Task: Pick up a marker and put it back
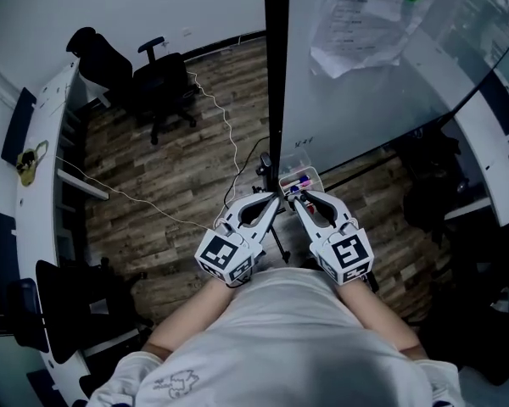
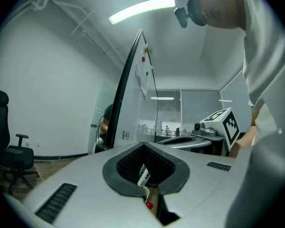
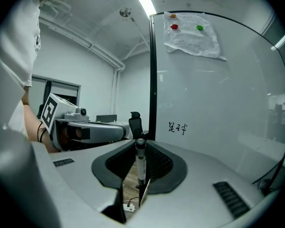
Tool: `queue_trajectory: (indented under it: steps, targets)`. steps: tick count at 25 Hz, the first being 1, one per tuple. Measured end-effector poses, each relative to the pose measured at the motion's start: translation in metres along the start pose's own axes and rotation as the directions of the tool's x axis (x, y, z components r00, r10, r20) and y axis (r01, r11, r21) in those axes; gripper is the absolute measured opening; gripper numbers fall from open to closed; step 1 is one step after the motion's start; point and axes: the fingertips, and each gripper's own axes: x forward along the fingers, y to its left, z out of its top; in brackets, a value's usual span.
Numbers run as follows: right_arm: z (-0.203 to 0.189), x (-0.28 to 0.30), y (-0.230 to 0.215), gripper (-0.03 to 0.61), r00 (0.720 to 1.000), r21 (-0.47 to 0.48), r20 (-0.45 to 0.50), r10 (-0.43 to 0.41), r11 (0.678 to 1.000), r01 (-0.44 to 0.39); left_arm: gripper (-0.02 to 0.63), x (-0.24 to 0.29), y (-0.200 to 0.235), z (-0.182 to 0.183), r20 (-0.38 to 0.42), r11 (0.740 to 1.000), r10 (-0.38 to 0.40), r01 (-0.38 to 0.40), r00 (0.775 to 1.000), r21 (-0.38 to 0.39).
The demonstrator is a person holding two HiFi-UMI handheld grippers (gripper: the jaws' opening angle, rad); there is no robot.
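Note:
In the right gripper view a white marker (image 3: 141,164) with a dark cap stands upright between the jaws, which are shut on it. In the head view my right gripper (image 1: 292,200) points at a clear tray (image 1: 309,175) of markers at the foot of the whiteboard (image 1: 365,83). My left gripper (image 1: 276,200) lies close beside it on the left, tips almost touching the right one. In the left gripper view its jaws stand nearly together with nothing between them; only floor shows through the slit.
The whiteboard's black frame post (image 1: 276,66) rises straight ahead. Papers (image 1: 360,24) hang on the board under a red and a green magnet. A black office chair (image 1: 163,87) and a white cable (image 1: 153,206) are on the wooden floor at left. Curved white desks (image 1: 42,142) flank both sides.

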Motion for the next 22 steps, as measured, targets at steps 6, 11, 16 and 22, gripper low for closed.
queue_trajectory:
  steps: [6,11,16,22]
  targets:
    - [-0.001,-0.011,-0.013,0.072,1.000,0.008,0.019,-0.018,1.000,0.018,0.005,0.013,-0.005,0.002,0.000,1.000,-0.003,0.003,1.000,-0.007]
    - [0.002,-0.007,-0.032,0.072,0.998,0.022,0.039,0.050,0.998,-0.050,0.005,0.030,-0.002,0.005,0.004,0.998,0.061,-0.061,0.998,0.005]
    - [-0.003,-0.005,-0.058,0.072,0.990,0.022,0.030,0.137,0.990,-0.138,0.005,0.055,-0.002,0.000,0.009,0.992,0.125,-0.125,0.992,-0.009]
    - [-0.007,-0.002,-0.087,0.072,0.966,0.010,0.010,0.257,0.966,-0.257,0.005,0.086,-0.004,-0.007,0.018,0.974,0.226,-0.225,0.974,-0.034]
